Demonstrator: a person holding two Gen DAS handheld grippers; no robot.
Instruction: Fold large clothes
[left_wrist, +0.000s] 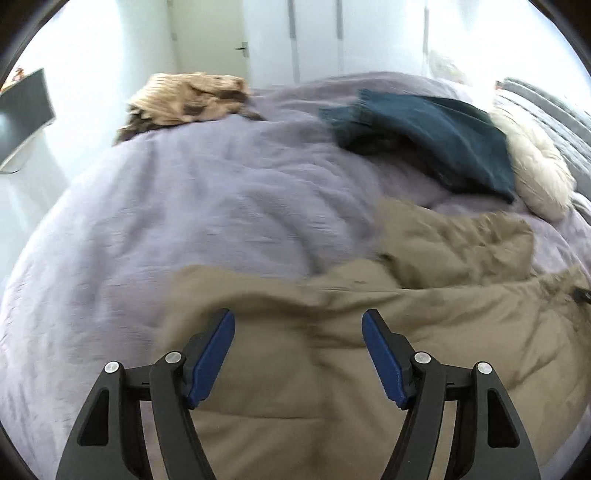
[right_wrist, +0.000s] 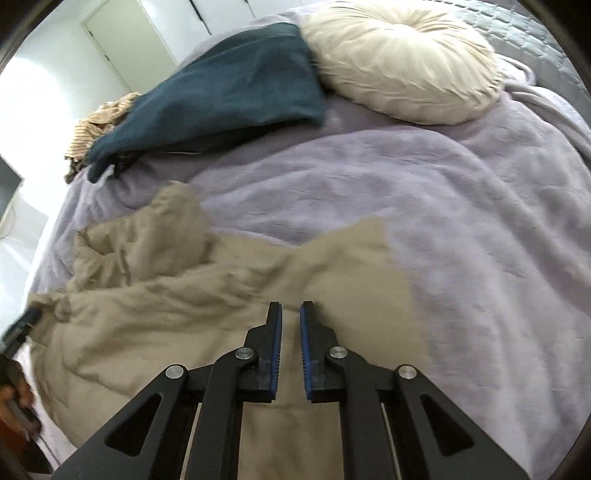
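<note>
A large tan garment (left_wrist: 332, 354) lies rumpled on the lilac bed cover (left_wrist: 207, 206). My left gripper (left_wrist: 298, 321) hovers over the garment's near part, open, its blue pads (left_wrist: 214, 354) wide apart with nothing between them. In the right wrist view the same tan garment (right_wrist: 177, 310) spreads left of and below my right gripper (right_wrist: 291, 308). The right jaws stand almost together with a slim gap, and I see no cloth pinched there. The left gripper (right_wrist: 20, 328) shows blurred at the left edge, held by a hand (right_wrist: 14, 398), beside the garment's bunched corner.
A dark teal folded cloth (right_wrist: 229, 85) and a round cream cushion (right_wrist: 402, 59) lie at the head of the bed. A striped beige garment (left_wrist: 188, 96) sits at the far corner. Lilac cover (right_wrist: 443, 206) lies bare right of the tan garment. A door (left_wrist: 210, 33) stands beyond.
</note>
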